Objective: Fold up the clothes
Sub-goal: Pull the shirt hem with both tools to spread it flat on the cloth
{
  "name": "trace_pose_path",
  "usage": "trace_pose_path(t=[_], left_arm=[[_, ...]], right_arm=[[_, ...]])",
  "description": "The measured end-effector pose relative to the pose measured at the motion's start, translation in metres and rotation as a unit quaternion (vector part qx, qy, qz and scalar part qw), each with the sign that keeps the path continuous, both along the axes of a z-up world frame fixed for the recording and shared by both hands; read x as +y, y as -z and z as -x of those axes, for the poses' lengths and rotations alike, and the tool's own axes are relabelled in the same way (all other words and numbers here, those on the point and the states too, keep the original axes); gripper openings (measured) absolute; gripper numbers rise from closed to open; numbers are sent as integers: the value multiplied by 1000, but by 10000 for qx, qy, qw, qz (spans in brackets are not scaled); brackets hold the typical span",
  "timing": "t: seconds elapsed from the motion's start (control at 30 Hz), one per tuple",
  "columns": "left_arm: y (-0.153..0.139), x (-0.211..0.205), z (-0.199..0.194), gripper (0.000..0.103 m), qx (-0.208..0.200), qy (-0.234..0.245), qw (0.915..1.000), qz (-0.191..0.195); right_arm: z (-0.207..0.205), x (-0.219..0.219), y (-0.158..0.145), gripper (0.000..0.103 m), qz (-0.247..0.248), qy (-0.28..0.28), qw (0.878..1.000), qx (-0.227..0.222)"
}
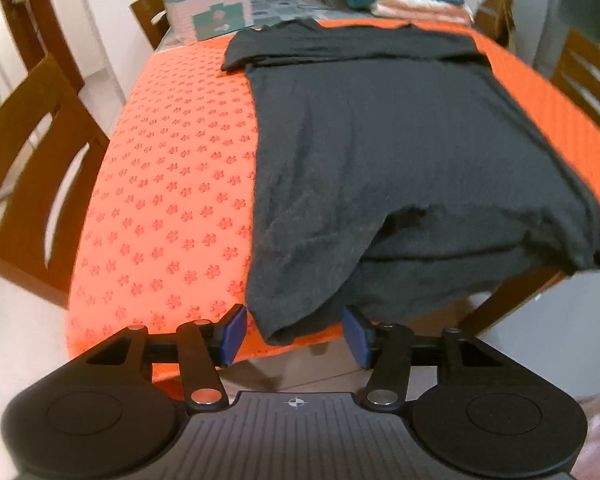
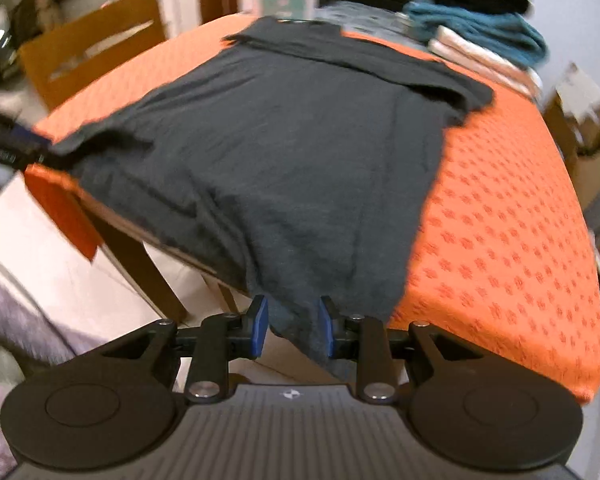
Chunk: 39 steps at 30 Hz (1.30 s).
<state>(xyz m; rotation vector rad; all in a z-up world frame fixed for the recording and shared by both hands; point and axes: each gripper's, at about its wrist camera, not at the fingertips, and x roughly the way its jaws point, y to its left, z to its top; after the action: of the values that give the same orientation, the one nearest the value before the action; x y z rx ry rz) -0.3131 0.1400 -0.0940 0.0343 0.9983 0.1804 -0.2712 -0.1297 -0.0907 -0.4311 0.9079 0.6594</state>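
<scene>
The left gripper (image 1: 294, 334) is spread wide, its blue pads either side of the dark shirt (image 1: 380, 140) hem corner, not touching. The right gripper (image 2: 293, 330) brackets the other corner, jaws parted. The shirt lies flat on the orange cloth (image 1: 172, 184). Teal boxes (image 1: 208, 0) behind; printing unreadable.

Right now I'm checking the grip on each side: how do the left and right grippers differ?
The left gripper has wide jaws; the right gripper has narrower ones. The shirt corner lies just ahead of the left jaws, untouched; on the right, the hem hangs between the jaws, not pinched. Both are open at the table edge.
</scene>
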Motion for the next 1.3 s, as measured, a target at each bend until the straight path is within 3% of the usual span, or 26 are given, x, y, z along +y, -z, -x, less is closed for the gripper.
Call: trace_pose_path(t=[0.17, 0.23, 0.27, 0.3, 0.33, 0.4, 0.5, 0.63, 0.73, 0.87, 0.93, 1.1, 1.3], left_arm=[[1, 0, -1, 54, -127, 159, 9998, -34], [4, -1, -1, 42, -118, 220, 9996, -91], [5, -2, -1, 27, -114, 250, 9995, -120], [6, -1, -1, 14, -120, 251, 9996, -107], [5, -1, 0, 9, -130, 235, 9996, -69], [0, 3, 4, 6, -226, 149, 9996, -4], [-12, 8, 15, 6, -384, 13, 9993, 34], [-10, 12, 31, 5, -231, -158, 9995, 133], [-9, 16, 43, 5, -116, -287, 9993, 207], [-7, 21, 59, 7, 38, -458, 9985, 307], [-12, 21, 62, 7, 24, -493, 9981, 357], [-38, 27, 42, 12, -89, -558, 9974, 454], [-71, 59, -23, 20, -364, -656, 9941, 789]], right_arm=[[9, 21, 16, 38, 688, -447, 9960, -344], [11, 26, 22, 37, 817, -514, 9945, -414], [12, 28, 25, 34, 881, -548, 9936, -449], [13, 30, 28, 20, 962, -560, 9926, -484], [13, 31, 31, 4, 1044, -570, 9915, -519], [15, 31, 28, 1, 1082, -549, 9909, -584], [22, 24, 8, 1, 935, -467, 9921, -691], [36, 9, -21, 1, 741, -407, 9938, -716], [47, 2, -23, 1, 764, -456, 9942, -600], [45, -6, -11, 1, 613, -444, 9971, -20], [43, -11, -14, 1, 608, -449, 9971, 62], [21, -21, -38, 2, 257, -213, 9989, 332], [-43, -20, -79, 4, -184, 192, 9992, 296]])
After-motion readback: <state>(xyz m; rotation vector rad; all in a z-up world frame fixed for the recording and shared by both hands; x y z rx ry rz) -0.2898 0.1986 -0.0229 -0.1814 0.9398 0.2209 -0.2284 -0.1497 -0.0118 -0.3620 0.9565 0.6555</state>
